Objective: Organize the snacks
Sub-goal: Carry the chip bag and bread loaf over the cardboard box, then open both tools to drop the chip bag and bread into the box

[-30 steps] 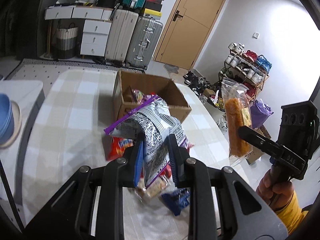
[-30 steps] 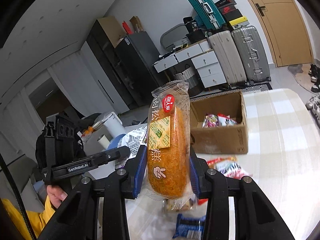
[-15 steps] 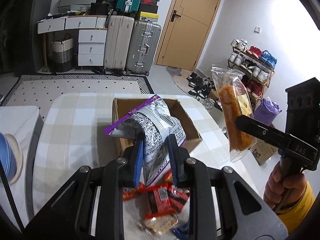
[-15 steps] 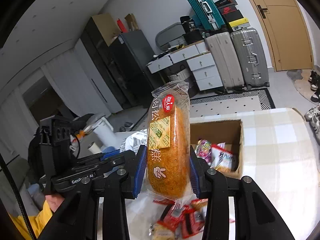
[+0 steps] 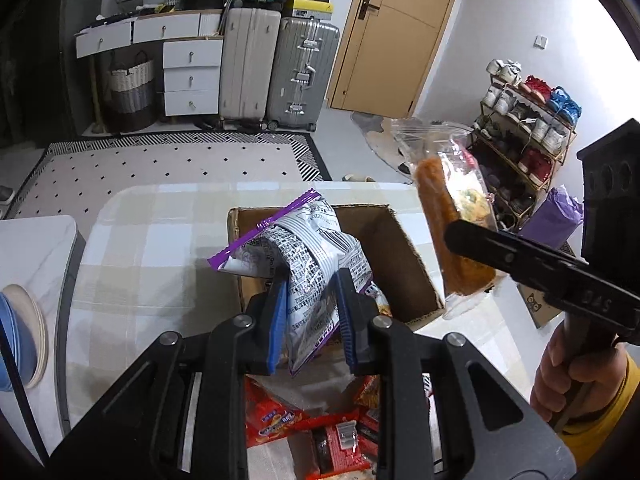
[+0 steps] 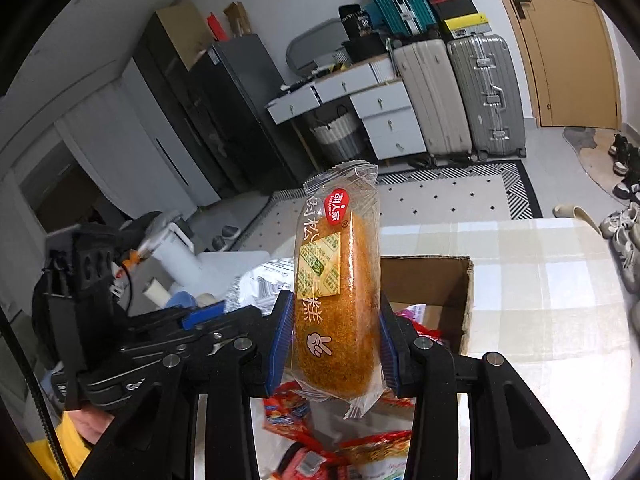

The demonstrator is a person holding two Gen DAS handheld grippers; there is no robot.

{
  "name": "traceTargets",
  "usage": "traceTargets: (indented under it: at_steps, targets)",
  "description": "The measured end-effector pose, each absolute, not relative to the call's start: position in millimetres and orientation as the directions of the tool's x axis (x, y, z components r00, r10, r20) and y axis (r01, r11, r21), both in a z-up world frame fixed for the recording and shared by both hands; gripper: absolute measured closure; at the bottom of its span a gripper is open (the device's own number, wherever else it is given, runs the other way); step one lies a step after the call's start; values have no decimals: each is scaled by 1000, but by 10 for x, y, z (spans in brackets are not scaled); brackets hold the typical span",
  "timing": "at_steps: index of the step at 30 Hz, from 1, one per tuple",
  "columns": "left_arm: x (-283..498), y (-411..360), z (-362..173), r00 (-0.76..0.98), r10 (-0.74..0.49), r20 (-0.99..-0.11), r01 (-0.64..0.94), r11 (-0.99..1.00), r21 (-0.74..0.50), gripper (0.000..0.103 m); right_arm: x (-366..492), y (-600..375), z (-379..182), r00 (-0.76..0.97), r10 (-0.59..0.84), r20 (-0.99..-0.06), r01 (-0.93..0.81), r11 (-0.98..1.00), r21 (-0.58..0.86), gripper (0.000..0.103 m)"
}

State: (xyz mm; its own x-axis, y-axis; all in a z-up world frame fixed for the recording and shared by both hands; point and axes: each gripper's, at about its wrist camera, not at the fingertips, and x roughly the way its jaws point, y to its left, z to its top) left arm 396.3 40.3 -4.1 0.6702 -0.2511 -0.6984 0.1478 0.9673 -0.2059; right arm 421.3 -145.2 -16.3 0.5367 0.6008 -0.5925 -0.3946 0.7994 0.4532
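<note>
My left gripper [image 5: 311, 312] is shut on a silver and purple snack bag [image 5: 308, 248], which hangs over the near edge of the open cardboard box [image 5: 416, 276]. My right gripper [image 6: 332, 340] is shut on a clear-wrapped orange meat-floss cake [image 6: 338, 296], held upright above the box [image 6: 464, 304]. In the left wrist view that cake [image 5: 448, 220] and the right gripper's arm [image 5: 520, 256] sit to the right of the box. Red snack packets [image 5: 316, 432] lie on the checked tablecloth below both grippers. Some packets [image 6: 412, 316] lie inside the box.
The checked table [image 5: 132, 248] ends at a rounded far edge. A white side table with a blue bowl [image 5: 16, 336] stands left. Suitcases [image 5: 276, 60], white drawers [image 5: 188, 76], a door and a shoe rack [image 5: 524, 148] line the room beyond. A person's hand in a yellow sleeve [image 5: 584, 380] grips the right handle.
Both grippers have moved forward over the table toward the box, each still holding its snack. The box now lies directly under the bag and cake; the red packets have slid below the grippers.
</note>
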Motion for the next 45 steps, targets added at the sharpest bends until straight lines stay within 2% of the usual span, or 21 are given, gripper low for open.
traceTargets:
  at_steps: [14, 23, 35, 38, 41, 45]
  targets:
    - [4453, 153, -456, 618, -253, -744, 182, 967, -178, 83, 4543, -1375, -686, 477, 566, -672, -355, 824, 442, 64]
    - [4556, 193, -640, 605, -275, -748, 189, 961, -201, 82, 4622, -1362, -805, 464, 554, -691, -345, 832, 435, 64]
    - [4558, 208, -698, 605, -249, -757, 186, 968, -170, 82, 4634, -1262, -851, 463, 524, -715, -357, 849, 390, 64]
    - [4531, 216, -694, 604, -246, -758, 182, 969, -169, 76, 4634, -1225, -873, 463, 510, -725, -363, 855, 370, 63]
    - [4515, 236, -709, 605, -234, -761, 172, 972, -162, 72, 4628, -1222, -874, 464, 508, -725, -363, 856, 368, 53]
    - [4495, 261, -713, 602, -222, -767, 159, 975, -158, 71, 4562, -1248, -772, 499, 507, -703, -374, 858, 353, 52]
